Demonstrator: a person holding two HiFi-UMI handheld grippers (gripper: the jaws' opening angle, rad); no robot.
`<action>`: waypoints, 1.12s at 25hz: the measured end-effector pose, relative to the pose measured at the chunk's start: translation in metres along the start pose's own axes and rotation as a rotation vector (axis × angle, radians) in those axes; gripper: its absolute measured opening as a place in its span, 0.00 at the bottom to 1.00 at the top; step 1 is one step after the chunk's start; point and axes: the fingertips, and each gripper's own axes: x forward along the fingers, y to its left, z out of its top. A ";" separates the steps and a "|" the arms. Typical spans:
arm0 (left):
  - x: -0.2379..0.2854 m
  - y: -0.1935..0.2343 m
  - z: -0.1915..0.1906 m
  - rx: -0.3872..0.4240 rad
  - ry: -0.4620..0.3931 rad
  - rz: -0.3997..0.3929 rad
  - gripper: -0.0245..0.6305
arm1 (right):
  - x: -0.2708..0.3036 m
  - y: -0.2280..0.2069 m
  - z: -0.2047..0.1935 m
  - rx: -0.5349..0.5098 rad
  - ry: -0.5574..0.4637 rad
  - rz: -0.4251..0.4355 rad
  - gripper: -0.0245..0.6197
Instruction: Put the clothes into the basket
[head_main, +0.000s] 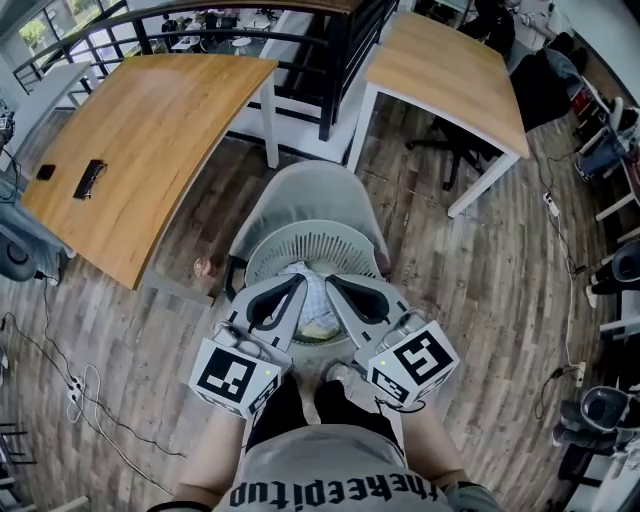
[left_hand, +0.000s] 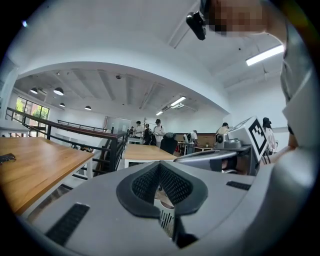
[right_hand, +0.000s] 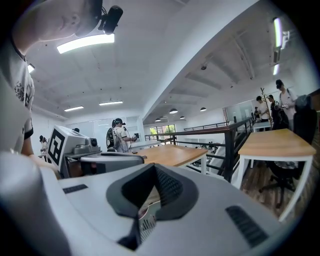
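Observation:
A white slatted basket (head_main: 262, 262) stands on a grey chair (head_main: 300, 195) right in front of me. Pale checked and yellowish clothes (head_main: 316, 302) lie inside it. My left gripper (head_main: 292, 288) and right gripper (head_main: 338, 286) hang side by side just above the basket, both shut with nothing between the pads. In the left gripper view the left gripper (left_hand: 160, 168) points level across the room, and a strip of the basket (left_hand: 168, 220) shows under its jaws. The right gripper (right_hand: 152, 170) is likewise shut and holds nothing, with the basket's slats (right_hand: 146, 225) below.
A long wooden table (head_main: 140, 130) stands at the left and a second one (head_main: 450, 70) at the back right, with a black railing (head_main: 340, 50) between them. Cables (head_main: 60, 370) trail on the wooden floor at the left. Several people stand far off.

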 end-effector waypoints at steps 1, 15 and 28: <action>-0.001 0.000 0.000 0.000 0.000 0.004 0.06 | 0.000 0.000 0.001 -0.003 -0.002 0.006 0.05; -0.005 -0.008 0.003 -0.012 -0.023 0.045 0.06 | -0.006 0.005 0.004 -0.037 -0.009 0.046 0.05; -0.010 -0.015 0.003 -0.015 -0.030 0.066 0.06 | -0.016 0.009 0.004 -0.044 -0.012 0.058 0.05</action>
